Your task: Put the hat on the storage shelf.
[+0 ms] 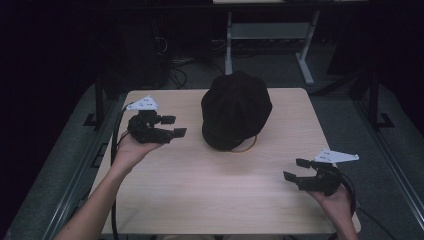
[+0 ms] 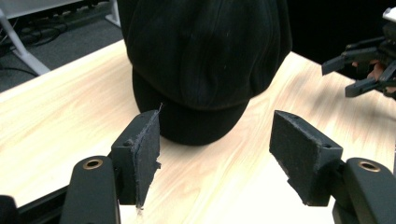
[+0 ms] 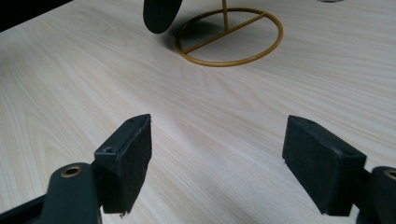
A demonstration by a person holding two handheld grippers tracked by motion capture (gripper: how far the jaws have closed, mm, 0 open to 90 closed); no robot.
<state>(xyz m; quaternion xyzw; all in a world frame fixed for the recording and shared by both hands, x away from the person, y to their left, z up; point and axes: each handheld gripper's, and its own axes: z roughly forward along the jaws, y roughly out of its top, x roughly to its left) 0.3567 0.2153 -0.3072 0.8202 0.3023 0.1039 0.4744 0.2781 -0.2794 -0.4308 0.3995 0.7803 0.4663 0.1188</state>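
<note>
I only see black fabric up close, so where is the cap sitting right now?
In the high view the black cap sits on a gold wire stand at the table's far middle, nearer the left gripper than the right gripper.

The room is dim, and the light falls mostly on the wooden table [image 1: 200,185], which looks pale and a little washed out near the front edge. Everything beyond the table sinks into near black. The black hat [image 1: 236,110] shows almost no detail (only weak seams in the left gripper view). The high view is soft and grainy. A soft shadow lies under the gold wire stand [image 3: 229,35]. The near pads [image 2: 145,154] are slightly blurred.
</note>
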